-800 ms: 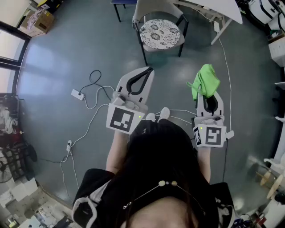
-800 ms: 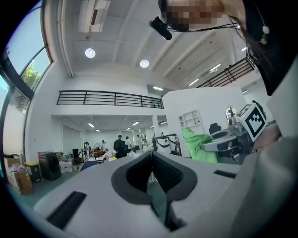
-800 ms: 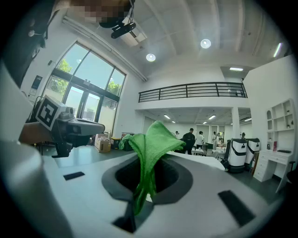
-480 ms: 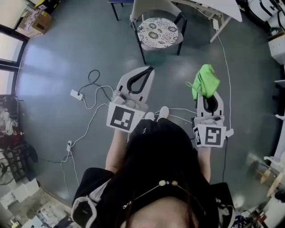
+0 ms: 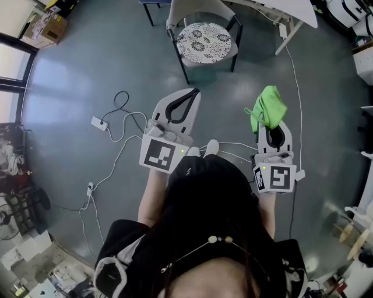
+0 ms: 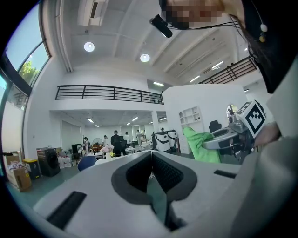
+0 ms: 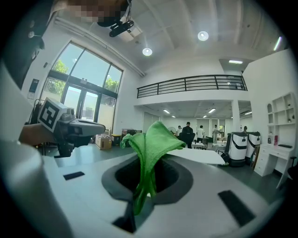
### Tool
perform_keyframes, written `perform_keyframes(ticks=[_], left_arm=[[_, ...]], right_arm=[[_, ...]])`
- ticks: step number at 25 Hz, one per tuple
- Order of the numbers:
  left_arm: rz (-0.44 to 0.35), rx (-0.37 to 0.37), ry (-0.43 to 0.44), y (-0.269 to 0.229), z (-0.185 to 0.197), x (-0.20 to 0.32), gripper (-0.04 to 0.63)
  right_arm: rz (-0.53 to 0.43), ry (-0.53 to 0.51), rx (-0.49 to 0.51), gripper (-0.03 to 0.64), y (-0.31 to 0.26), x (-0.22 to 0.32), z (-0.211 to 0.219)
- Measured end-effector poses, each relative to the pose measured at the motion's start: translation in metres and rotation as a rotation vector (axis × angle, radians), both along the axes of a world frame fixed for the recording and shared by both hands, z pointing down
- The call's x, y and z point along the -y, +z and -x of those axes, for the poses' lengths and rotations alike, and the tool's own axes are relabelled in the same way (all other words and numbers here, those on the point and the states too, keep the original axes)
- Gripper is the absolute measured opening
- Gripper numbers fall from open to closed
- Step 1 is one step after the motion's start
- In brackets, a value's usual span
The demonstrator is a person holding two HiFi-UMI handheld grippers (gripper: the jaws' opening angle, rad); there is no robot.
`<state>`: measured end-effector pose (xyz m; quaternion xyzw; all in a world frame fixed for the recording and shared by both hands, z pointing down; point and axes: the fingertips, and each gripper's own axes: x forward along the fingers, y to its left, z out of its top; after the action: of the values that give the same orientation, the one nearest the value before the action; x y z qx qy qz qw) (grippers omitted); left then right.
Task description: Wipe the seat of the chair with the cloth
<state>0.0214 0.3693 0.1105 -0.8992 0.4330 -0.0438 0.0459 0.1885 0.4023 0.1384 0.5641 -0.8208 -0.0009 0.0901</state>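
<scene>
White left gripper [image 6: 151,163]: dark-padded jaws together, nothing between. At right, a bright green cloth [image 6: 199,146] hangs from the right gripper [image 6: 215,141].

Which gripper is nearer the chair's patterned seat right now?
Left. The left gripper, shut and empty, points toward the seat; the right gripper, gripping the green cloth, is farther back and to its right.

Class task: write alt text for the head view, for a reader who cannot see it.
From above, a person holds two tools over a grey floor: the right tool is shut on a green cloth, the left tool shut and empty. Ahead stands a chair with a patterned seat.
</scene>
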Motion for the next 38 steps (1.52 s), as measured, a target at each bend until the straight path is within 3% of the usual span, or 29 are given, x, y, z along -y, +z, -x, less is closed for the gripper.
perform_keyframes(ticks=[11, 21, 26, 31, 35, 38], left_arm=[[0.045, 0.016, -0.094, 0.022, -0.012, 0.028, 0.006], [0.061, -0.005, -0.111, 0.036, -0.013, 0.089, 0.006], [0.05, -0.001, -0.101, 0.042, -0.008, 0.166, 0.006], [0.015, 0.006, -0.107, 0.037, 0.013, 0.271, 0.006], [0.02, 0.011, -0.093, 0.034, 0.031, 0.355, 0.006], [0.033, 0.0, -0.103, 0.035, 0.049, 0.418, 0.006]], right_arm=[[0.034, -0.012, 0.023, 0.049, 0.024, 0.031, -0.043], [0.049, 0.015, 0.002, 0.051, 0.034, 0.09, -0.059], [0.048, 0.009, -0.048, 0.051, 0.038, 0.159, -0.053], [0.04, -0.039, -0.085, 0.051, 0.039, 0.263, -0.024], [0.099, -0.091, -0.104, 0.051, 0.051, 0.348, 0.002], [0.111, -0.151, -0.187, 0.051, 0.053, 0.406, 0.023]])
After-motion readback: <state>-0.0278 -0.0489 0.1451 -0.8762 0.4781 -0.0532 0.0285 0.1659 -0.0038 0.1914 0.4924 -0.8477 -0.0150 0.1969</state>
